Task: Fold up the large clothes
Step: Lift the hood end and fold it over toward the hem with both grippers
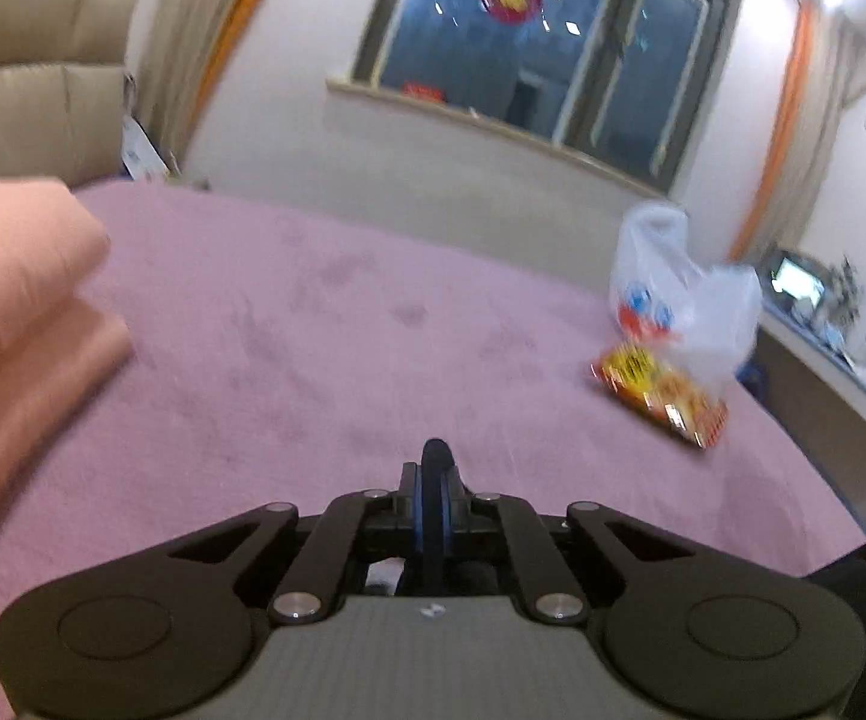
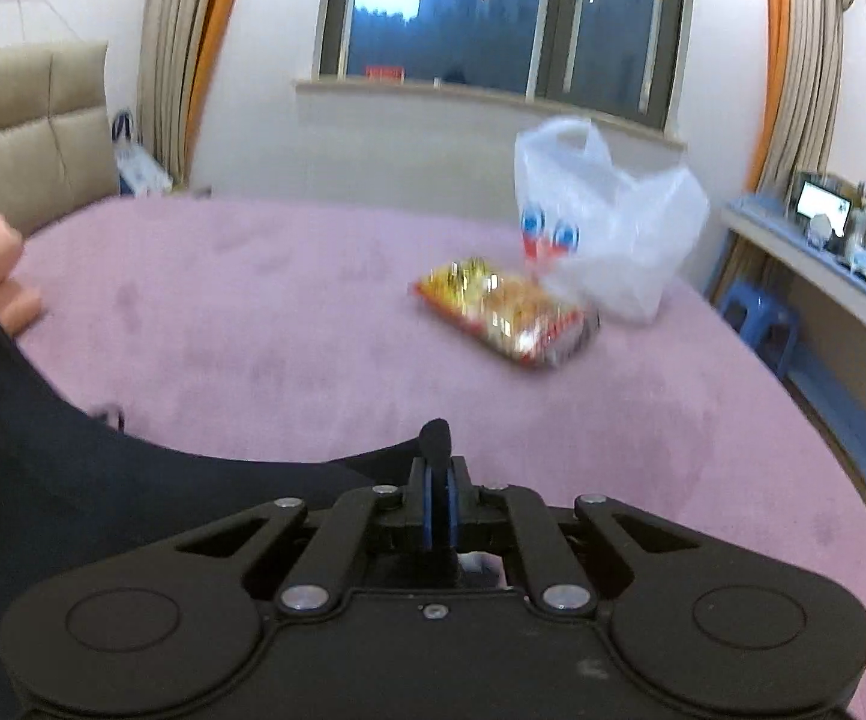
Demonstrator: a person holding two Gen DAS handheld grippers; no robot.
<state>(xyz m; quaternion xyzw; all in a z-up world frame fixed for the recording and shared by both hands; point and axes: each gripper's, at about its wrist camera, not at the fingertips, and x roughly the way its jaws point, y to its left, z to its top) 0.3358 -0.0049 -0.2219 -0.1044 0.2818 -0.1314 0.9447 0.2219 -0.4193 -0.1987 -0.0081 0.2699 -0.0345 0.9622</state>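
My left gripper (image 1: 434, 480) is shut on a fold of dark navy cloth that sticks up between its pads, held over the pink bed cover (image 1: 312, 330). A corner of the same dark garment (image 1: 853, 564) shows at the lower right of the left wrist view. My right gripper (image 2: 437, 480) is shut on an edge of the dark navy garment (image 2: 42, 480), which spreads out to the left below it in the right wrist view. Both views are blurred by motion.
A folded pink quilt (image 1: 12, 300) lies at the bed's left. A white plastic bag (image 2: 607, 228) and a red-yellow snack packet (image 2: 505, 312) lie at the far right of the bed. A beige headboard (image 2: 24, 132), a window, a desk (image 2: 823, 264) and a blue stool (image 2: 760, 318) surround the bed.
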